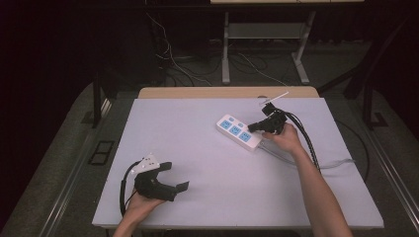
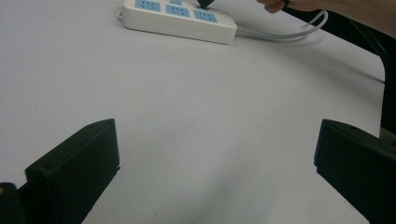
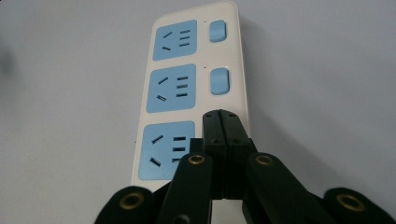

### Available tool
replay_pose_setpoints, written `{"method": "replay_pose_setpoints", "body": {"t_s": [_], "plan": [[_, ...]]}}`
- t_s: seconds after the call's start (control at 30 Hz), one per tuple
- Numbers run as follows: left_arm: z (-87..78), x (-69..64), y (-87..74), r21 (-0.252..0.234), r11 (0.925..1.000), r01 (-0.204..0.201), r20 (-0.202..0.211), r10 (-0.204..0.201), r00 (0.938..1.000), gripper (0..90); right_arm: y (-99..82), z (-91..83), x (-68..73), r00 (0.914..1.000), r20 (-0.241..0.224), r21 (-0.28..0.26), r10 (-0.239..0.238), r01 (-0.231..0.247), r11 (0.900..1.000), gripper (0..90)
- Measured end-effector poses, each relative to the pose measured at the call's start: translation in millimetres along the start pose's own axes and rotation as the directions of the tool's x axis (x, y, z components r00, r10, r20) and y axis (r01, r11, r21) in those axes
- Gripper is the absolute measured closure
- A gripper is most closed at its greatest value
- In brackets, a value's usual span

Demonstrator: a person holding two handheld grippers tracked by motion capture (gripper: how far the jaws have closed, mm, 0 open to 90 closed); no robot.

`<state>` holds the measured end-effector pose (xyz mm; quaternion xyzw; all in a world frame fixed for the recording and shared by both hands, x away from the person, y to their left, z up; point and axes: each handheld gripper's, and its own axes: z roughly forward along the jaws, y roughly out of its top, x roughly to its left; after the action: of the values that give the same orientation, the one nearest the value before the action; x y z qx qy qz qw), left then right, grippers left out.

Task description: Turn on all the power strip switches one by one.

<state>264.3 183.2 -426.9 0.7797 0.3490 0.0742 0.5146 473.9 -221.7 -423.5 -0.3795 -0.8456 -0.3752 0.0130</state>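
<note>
From the high view, your left gripper sits near the front left of the white table, held in your left hand, its jaws spread wide and holding nothing. Your right hand holds the right gripper toward the back right, its tip down at the near end of the power strip, which lies at an angle there with its cord running off to the right. In the left gripper view, your two jaws stand far apart over bare table, and the strip lies well ahead at the top, cord trailing to the right, with your other hand just above it. In the right gripper view, your jaws are pressed together with nothing between them, and the right gripper has its tip over the strip beside the nearest blue socket, just below the second of two blue switches; whether the tip touches the strip, you cannot tell.
</note>
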Motion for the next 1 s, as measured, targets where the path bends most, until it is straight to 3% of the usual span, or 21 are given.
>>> {"method": "replay_pose_setpoints", "body": {"t_s": [0.4, 0.67, 0.87, 1.0], "plan": [[0.7, 0.7, -1.3, 0.008, 1.0000, 0.003, -0.006, -0.003, 1.0000, 0.0, -5.7, 0.4, -2.4, 0.9999, -0.016, -0.036, 0.006, -0.006, 0.9993, 90.0], [0.3, 1.1, -0.9, 0.002, 0.9999, 0.011, -0.010, -0.011, 0.9999, 0.0, -4.6, 1.3, 1.4, 0.9997, 0.011, -0.021, -0.023, 0.023, 0.9995, 90.0], [-0.3, 1.7, -1.0, -0.001, 0.9999, 0.012, -0.013, -0.012, 0.9998, 0.0, -5.0, 0.9, -0.4, 1.0000, -0.001, -0.028, 0.002, -0.002, 0.9996, 90.0], [-0.8, 2.7, -0.8, -0.005, 0.9999, 0.017, -0.011, -0.017, 0.9998, 0.0, -3.4, 0.8, 2.6, 0.9998, 0.016, -0.018, -0.013, 0.014, 0.9997, 90.0]]}}
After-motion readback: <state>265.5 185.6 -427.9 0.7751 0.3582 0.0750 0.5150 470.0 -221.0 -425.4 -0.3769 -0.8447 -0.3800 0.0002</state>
